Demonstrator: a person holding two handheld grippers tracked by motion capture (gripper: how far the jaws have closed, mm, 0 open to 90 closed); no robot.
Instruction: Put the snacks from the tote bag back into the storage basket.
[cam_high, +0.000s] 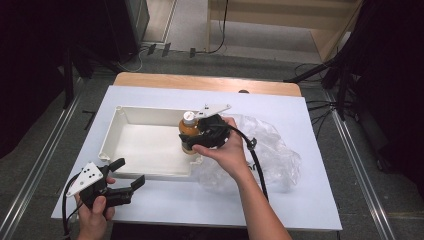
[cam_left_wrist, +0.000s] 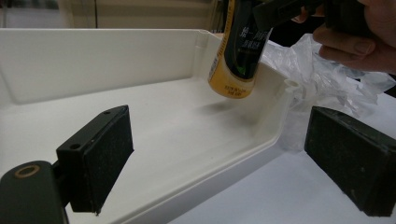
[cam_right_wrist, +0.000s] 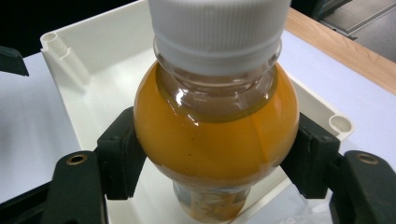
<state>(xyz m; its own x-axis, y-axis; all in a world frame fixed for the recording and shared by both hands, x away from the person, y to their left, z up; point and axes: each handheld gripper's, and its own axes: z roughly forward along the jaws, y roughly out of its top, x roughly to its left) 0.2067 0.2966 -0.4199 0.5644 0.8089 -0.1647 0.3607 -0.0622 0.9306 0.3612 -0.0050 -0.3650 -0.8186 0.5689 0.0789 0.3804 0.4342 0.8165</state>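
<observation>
Bottle seemingly between right tool jaws

Three cameras: one fixed overhead, one on each gripper.
High view looks forward and down over the whole table. Left gripper view sits low outside the tray, facing across it. Right gripper view is tight on the bottle, looking down. All three share tray and bottle.
</observation>
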